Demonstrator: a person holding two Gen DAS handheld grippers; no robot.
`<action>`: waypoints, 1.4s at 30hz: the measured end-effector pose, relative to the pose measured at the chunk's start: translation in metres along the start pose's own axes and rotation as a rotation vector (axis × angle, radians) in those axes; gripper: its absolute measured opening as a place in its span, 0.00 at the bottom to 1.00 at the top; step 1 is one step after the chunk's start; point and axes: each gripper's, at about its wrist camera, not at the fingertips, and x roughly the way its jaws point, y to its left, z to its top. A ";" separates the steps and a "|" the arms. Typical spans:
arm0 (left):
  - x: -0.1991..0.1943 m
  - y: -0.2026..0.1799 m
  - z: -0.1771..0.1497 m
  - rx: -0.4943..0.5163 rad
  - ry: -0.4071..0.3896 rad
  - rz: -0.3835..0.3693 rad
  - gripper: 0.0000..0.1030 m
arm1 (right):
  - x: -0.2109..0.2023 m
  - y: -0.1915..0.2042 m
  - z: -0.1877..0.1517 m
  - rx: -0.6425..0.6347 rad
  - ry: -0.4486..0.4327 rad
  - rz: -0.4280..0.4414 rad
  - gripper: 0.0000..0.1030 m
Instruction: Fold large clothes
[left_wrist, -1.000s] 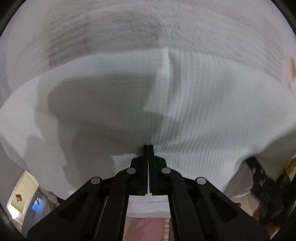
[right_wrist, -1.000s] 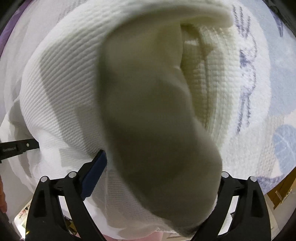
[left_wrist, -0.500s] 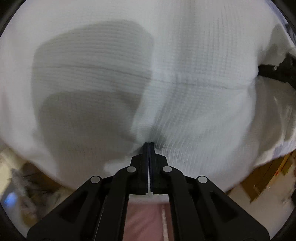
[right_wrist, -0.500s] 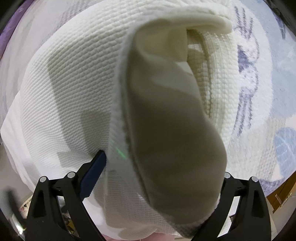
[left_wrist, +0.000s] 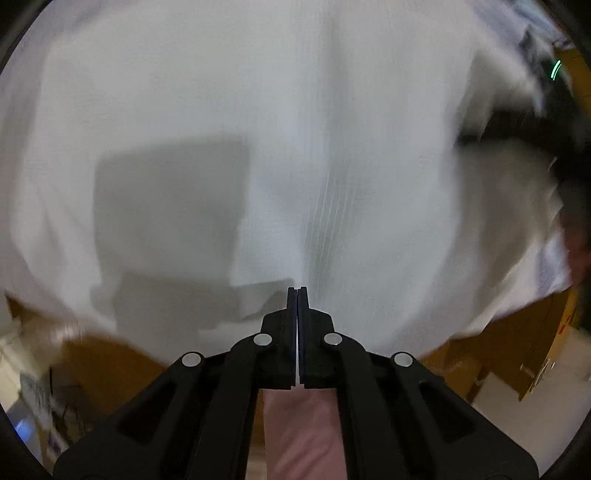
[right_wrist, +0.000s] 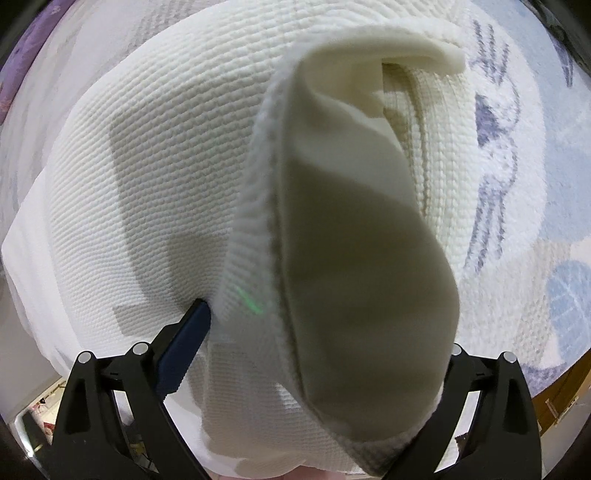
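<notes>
The left gripper (left_wrist: 297, 291), at 6 o'clock in its own view, has its two black fingers pressed together, with a thin white edge of the white garment (left_wrist: 280, 140) pinched in the seam between them. From that pinch the cloth spreads toward 12 o'clock and fills nearly the whole view, blurred, its fine ribs running from 6 to 12 o'clock. At 3 o'clock a dark blurred shape overlaps the cloth; what it is cannot be told. Brown cardboard boxes (left_wrist: 517, 354) sit at 4 o'clock, below the cloth's edge. No writing can be read on anything.

The right gripper (right_wrist: 314, 332) points toward 12 o'clock in its own view with its jaws spread wide. A thick fold of the garment (right_wrist: 155, 155) fills the gap between them, its long axis running from 6 to 12 o'clock and its upper end curling over toward 1 o'clock. The blue-padded finger (right_wrist: 184, 347) at 7 o'clock touches the fold; the other finger is hidden, so a firm grip cannot be told. A pale rug with blue markings (right_wrist: 517, 206) lies under the garment at 3 o'clock.
</notes>
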 end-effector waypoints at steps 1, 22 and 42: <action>-0.006 0.002 0.014 -0.005 -0.023 0.003 0.00 | -0.002 -0.002 0.000 0.001 -0.003 -0.002 0.87; 0.041 0.012 -0.005 0.039 -0.130 0.054 0.00 | 0.001 -0.008 0.006 0.004 0.046 -0.005 0.87; 0.081 -0.016 -0.064 -0.014 -0.239 0.045 0.00 | -0.069 0.016 -0.066 -0.054 -0.138 0.121 0.15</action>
